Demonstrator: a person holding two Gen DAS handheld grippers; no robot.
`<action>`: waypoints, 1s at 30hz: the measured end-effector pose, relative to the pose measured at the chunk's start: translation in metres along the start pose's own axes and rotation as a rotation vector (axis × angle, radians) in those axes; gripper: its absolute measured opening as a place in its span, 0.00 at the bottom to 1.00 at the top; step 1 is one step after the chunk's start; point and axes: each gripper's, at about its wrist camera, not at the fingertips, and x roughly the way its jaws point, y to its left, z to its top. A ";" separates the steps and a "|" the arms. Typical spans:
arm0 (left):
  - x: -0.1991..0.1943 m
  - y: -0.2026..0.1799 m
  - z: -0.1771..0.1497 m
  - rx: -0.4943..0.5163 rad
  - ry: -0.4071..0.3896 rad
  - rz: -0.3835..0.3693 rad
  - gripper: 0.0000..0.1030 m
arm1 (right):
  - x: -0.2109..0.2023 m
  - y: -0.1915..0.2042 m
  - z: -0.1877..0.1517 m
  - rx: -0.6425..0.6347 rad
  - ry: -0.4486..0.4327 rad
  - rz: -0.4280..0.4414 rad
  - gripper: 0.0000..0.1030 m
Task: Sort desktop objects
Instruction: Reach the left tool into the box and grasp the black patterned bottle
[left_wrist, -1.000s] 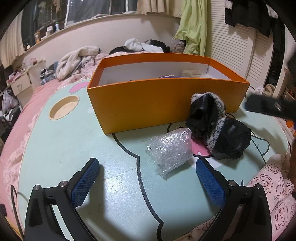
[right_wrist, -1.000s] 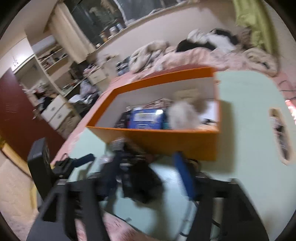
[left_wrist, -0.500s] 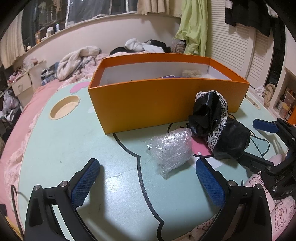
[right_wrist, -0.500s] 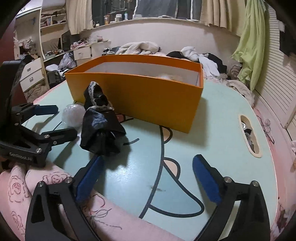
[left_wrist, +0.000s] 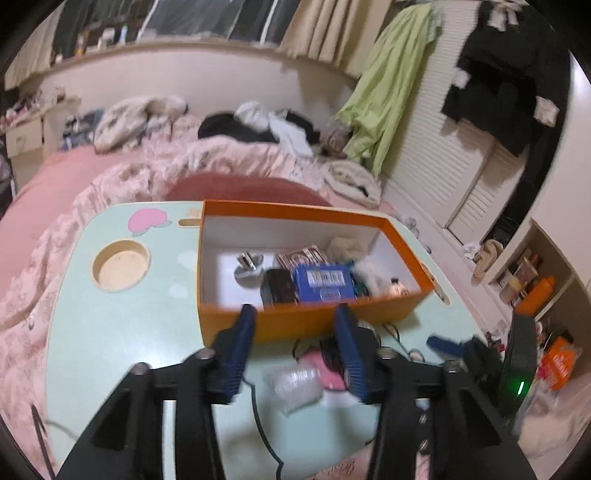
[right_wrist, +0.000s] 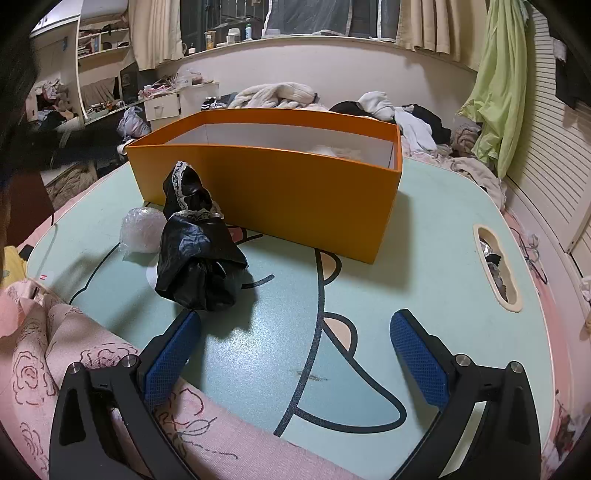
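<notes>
An orange box (left_wrist: 314, 321) (right_wrist: 280, 192) stands on the pale green table (left_wrist: 122, 332) (right_wrist: 424, 258); several small items lie in it, among them a blue packet (left_wrist: 321, 282). A clear bubble-wrap wad (left_wrist: 295, 384) (right_wrist: 142, 230) and a black lace-trimmed bag (right_wrist: 197, 251) lie in front of the box. My left gripper (left_wrist: 293, 347) is raised above the wad, open and empty, blurred. My right gripper (right_wrist: 295, 354) is open and empty, low over the table near the bag; it also shows in the left wrist view (left_wrist: 461, 349).
A round cup recess (left_wrist: 121, 265) sits at the table's left, a slot (right_wrist: 496, 269) at its right. Pink bedding (right_wrist: 74, 354) surrounds the table edge. A bed with piled clothes (left_wrist: 229, 147) lies behind; shelves (left_wrist: 535, 280) stand at the right.
My left gripper has risen high above the table, looking down into the box, with its fingers closer together. My right gripper has shifted a little to the left, closer to the bag.
</notes>
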 end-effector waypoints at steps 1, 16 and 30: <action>0.008 0.004 0.013 -0.024 0.041 -0.013 0.36 | -0.003 0.000 0.000 0.000 0.001 0.000 0.99; 0.104 -0.002 0.036 0.058 0.404 0.183 0.34 | -0.008 -0.001 0.002 0.000 -0.001 0.000 0.99; 0.110 -0.015 0.028 0.248 0.347 0.307 0.33 | -0.009 -0.005 0.002 0.000 -0.002 0.001 0.99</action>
